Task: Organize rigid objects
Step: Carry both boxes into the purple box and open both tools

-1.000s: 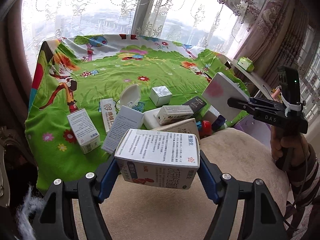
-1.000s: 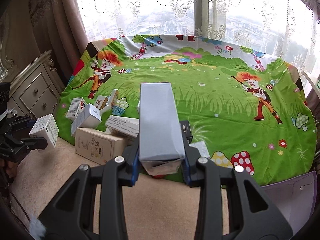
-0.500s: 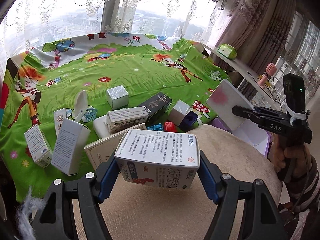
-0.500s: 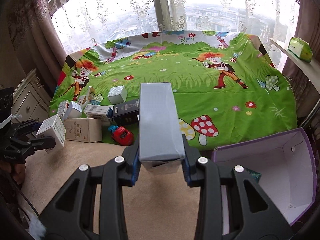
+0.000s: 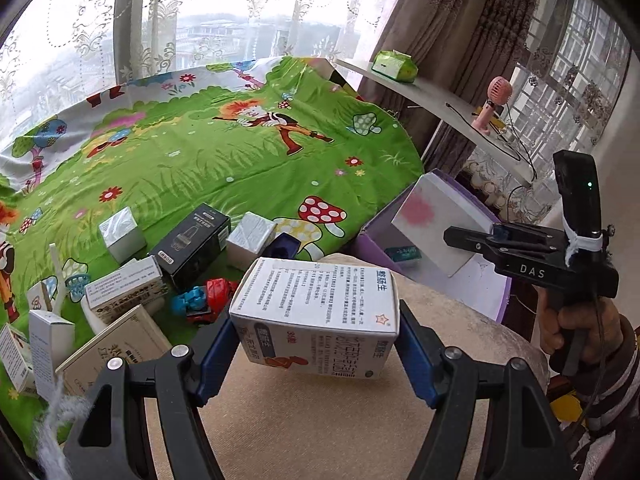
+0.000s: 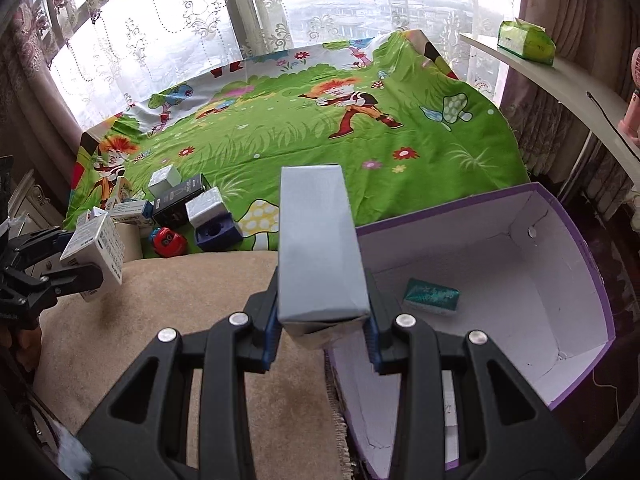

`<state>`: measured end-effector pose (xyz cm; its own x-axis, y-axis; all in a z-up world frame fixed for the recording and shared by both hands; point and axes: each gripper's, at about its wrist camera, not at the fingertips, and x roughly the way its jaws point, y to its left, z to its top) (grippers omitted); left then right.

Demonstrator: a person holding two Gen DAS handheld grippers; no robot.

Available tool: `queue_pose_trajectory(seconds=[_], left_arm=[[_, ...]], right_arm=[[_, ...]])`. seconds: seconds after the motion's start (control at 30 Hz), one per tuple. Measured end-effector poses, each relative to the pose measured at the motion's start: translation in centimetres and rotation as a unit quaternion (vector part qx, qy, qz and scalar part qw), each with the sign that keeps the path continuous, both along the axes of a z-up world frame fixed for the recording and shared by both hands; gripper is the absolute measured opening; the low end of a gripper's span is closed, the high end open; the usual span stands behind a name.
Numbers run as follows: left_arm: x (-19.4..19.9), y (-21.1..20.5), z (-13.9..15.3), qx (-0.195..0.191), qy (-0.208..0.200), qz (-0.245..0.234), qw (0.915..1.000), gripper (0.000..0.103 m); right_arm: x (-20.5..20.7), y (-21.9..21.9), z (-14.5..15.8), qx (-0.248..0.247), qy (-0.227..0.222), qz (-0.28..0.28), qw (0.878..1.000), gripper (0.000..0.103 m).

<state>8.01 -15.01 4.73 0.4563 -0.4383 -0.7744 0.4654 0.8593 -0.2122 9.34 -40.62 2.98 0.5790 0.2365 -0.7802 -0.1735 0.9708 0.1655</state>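
Left hand-held gripper [image 5: 316, 334] clamped across the short sides of a white printed carton [image 5: 318, 312], blue pads pressed to both ends, carton lifted over the beige cushion [image 5: 320, 432]. Right hand-held gripper [image 6: 322, 330] closed on a long grey box [image 6: 316, 244], narrow end pinched between the pads, far end pointing toward the green cartoon sheet [image 6: 320, 136]. Grey box poised at the left rim of the purple-edged cardboard box [image 6: 576, 276], partly over the cushion, partly over the opening. Inside that box, one small teal packet [image 6: 430, 296] lying flat on the white floor. Left behind on the sheet, in a loose cluster near the cushion's edge: black carton [image 5: 192, 240], silver cube [image 5: 122, 230], another silver box [image 5: 252, 236] just beside a dark blue case [image 5: 286, 246], red and blue toy car [image 5: 204, 298], several white and tan cartons at far left. Green tissue pack [image 6: 526, 42] on the white shelf [image 6: 580, 88] by the curtain.
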Motion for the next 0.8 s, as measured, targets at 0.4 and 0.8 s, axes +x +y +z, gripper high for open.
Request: queue_pose_trajectory(seconds=[0.4,0.8], left_arm=[[0.5,-8.9,-0.3,0.033,0.002,-0.082,0.9961,0.073],[0.3,-14.4,-0.4,0.036,0.010,-0.137,0.9899,0.084]], right_arm=[[-0.7,-5.4,-1.2,0.002,0.023,-0.073,0.997,0.039],[-1.2,-9.0,-0.9,0.012,0.017,-0.135,0.991,0.063]])
